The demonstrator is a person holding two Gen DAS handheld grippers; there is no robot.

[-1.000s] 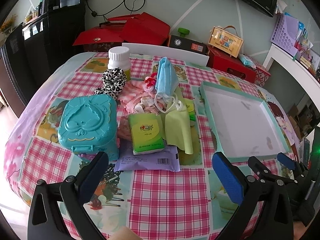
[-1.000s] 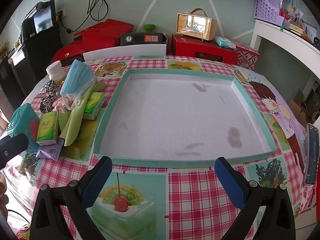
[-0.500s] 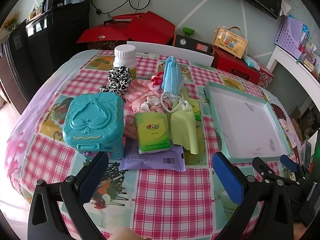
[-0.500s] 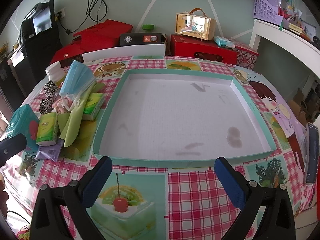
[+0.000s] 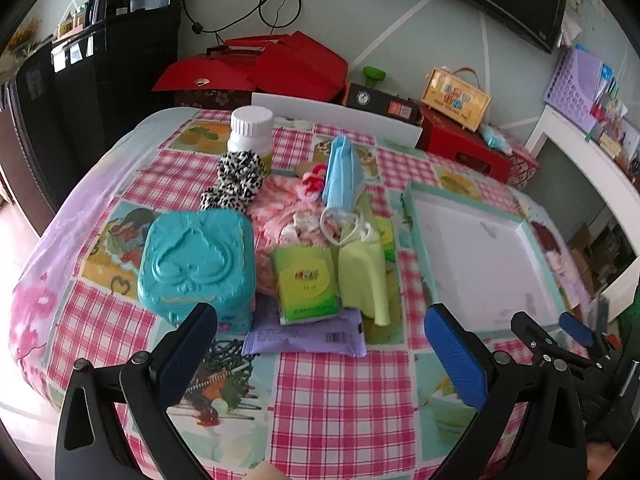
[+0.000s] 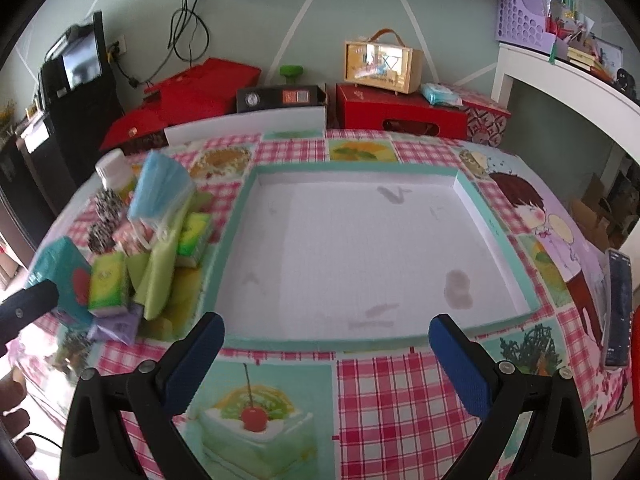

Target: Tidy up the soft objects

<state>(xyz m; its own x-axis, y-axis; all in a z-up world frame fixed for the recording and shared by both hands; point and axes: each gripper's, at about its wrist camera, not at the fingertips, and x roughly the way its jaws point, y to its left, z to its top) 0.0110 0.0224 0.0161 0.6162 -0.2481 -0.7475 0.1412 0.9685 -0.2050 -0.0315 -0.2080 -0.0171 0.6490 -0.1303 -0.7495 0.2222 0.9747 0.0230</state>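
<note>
A pile of soft things lies on the checked tablecloth: a blue face mask [image 5: 342, 172], a light green cloth [image 5: 362, 268], a green tissue pack [image 5: 306, 284], a purple wipes pack [image 5: 308, 334], pink cloth [image 5: 280, 204] and a leopard scrunchie [image 5: 238, 178]. A teal heart box [image 5: 196, 262] stands at their left. My left gripper [image 5: 320, 352] is open and empty, just short of the purple pack. An empty white tray with a teal rim [image 6: 236, 216] lies to the right. My right gripper [image 6: 326, 354] is open and empty at its near edge.
A white bottle [image 5: 250, 130] stands behind the pile. Red boxes [image 6: 400, 112] and a yellow case [image 6: 382, 66] sit behind the table. A phone [image 6: 618, 308] lies at the table's right edge. The right gripper also shows in the left wrist view [image 5: 560, 340].
My left gripper has moved forward and left toward the pile, which now looks larger and nearer. My right gripper has shifted slightly and stays at the tray's near edge.
</note>
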